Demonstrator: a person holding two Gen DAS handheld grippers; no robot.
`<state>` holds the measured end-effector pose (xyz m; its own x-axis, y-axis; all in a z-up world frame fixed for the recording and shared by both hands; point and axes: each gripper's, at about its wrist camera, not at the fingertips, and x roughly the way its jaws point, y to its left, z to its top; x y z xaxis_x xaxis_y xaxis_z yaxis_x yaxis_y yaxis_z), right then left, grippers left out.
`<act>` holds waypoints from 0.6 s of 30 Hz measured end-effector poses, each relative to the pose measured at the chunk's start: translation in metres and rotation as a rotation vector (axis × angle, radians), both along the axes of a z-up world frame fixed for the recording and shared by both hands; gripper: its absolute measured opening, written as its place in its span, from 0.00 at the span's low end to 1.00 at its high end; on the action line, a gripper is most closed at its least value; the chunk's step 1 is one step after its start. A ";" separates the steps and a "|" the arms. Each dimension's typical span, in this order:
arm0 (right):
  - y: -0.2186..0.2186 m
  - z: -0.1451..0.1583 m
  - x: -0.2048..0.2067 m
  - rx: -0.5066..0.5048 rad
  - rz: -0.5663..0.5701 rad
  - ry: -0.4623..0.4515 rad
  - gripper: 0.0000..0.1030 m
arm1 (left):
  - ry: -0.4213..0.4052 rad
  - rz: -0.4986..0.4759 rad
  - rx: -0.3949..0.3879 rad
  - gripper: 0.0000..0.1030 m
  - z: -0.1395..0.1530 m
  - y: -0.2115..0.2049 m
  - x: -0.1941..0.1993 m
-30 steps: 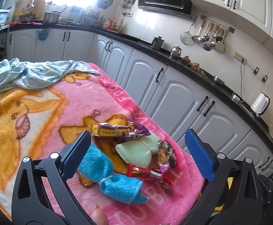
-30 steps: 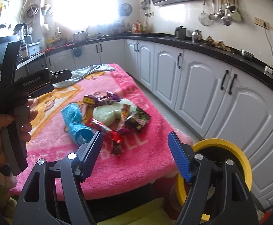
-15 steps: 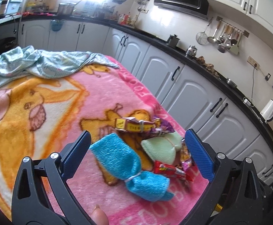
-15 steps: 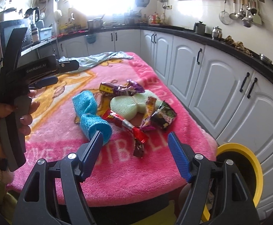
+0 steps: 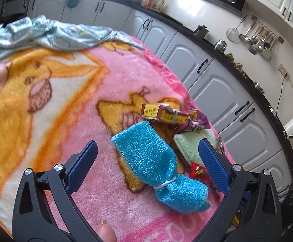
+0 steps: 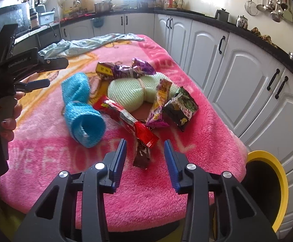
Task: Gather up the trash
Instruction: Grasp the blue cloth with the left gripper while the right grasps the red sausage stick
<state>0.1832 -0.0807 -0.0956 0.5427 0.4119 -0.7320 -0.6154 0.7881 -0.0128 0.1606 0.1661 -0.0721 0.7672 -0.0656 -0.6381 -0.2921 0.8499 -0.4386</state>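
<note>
Both grippers have dropped closer to the pink blanket point(image 6: 166, 201). Right gripper point(image 6: 144, 151) has just been narrowing, pads either side of a brown wrapper point(image 6: 142, 157), not touching. Left gripper point(image 5: 146, 151) gapes wide over the blue towel roll point(image 5: 146, 157), gripping nothing. Beyond lie more wrappers point(image 6: 178, 109).

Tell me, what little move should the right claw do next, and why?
Probably ease the right gripper a little lower and forward so the dark brown wrapper sits fully between its pads, then squeeze. Its jaws have just been closing, but they don't press on the wrapper yet. The yellow-rimmed bin waits just off the pink blanket's right edge.
</note>
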 end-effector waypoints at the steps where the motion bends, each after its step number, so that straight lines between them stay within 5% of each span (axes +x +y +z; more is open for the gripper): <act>1: 0.001 -0.003 0.003 -0.004 0.003 0.006 0.35 | 0.005 0.001 -0.010 0.89 -0.002 0.001 0.001; 6: 0.005 -0.013 0.014 -0.019 0.024 0.029 0.29 | 0.029 0.003 -0.058 0.89 -0.014 0.004 0.006; 13: 0.009 -0.018 0.020 -0.004 0.047 0.048 0.07 | 0.061 0.008 -0.096 0.89 -0.028 0.005 0.014; 18: 0.007 -0.011 0.014 0.013 0.066 0.038 0.05 | 0.091 0.030 -0.131 0.86 -0.039 0.008 0.018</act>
<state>0.1972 -0.0737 -0.1069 0.4860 0.4555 -0.7459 -0.6655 0.7461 0.0220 0.1788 0.1738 -0.1110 0.7093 -0.1306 -0.6927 -0.3605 0.7773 -0.5156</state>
